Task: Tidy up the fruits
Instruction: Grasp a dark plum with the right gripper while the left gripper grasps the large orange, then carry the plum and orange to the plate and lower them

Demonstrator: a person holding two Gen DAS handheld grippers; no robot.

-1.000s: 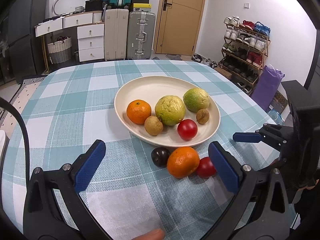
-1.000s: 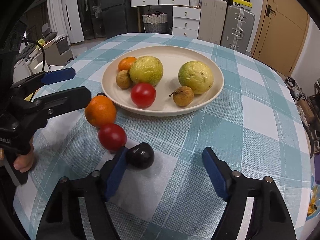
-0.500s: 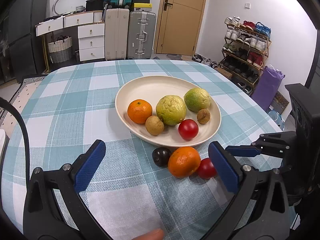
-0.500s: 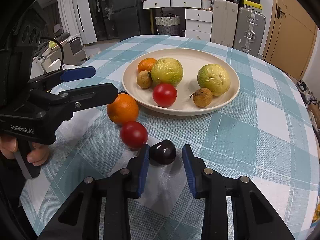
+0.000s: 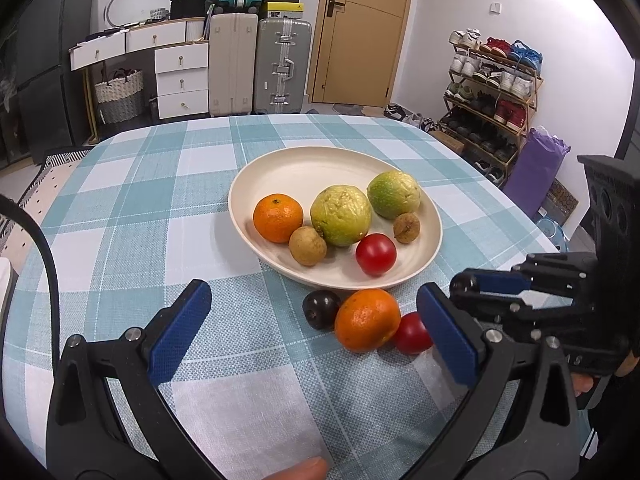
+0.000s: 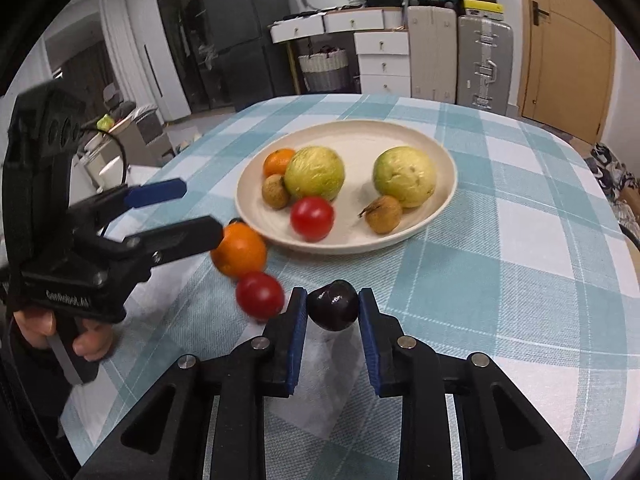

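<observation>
Here the right tool (image 6: 333, 308) is clamped on a dark plum (image 6: 333, 305): both blue pads press its sides in the right wrist view, and the fruit sits at the very tips of the fingers above the checked cloth of the worktop (image 6: 520, 240). Whether the plum touches the cloth or hangs just clear of it cannot be told.

In the left wrist view the right tool shows at the right edge, with a dark round fruit at its tips. The left tool (image 5: 316, 328) stands wide open with nothing between its pads, hovering over the near part of the worktop (image 5: 120, 200). A hand (image 6: 60, 332) grips its handle in the right wrist view.

Just beside the held plum, to its left in the right wrist view, lies a red tomato (image 6: 260, 294), and next to that an orange (image 6: 239, 249), which lies against the rim of the cream plate (image 6: 400, 132). In the left wrist view a second dark plum (image 5: 321, 309) sits on the cloth touching the orange (image 5: 367, 319), close under the plate's near rim.

On the plate (image 5: 304, 168) are a second orange (image 5: 278, 218), two green guavas (image 5: 341, 215) (image 5: 394, 194), two small brown longans (image 5: 307, 245) (image 5: 407, 227) and another red tomato (image 5: 375, 254).
</observation>
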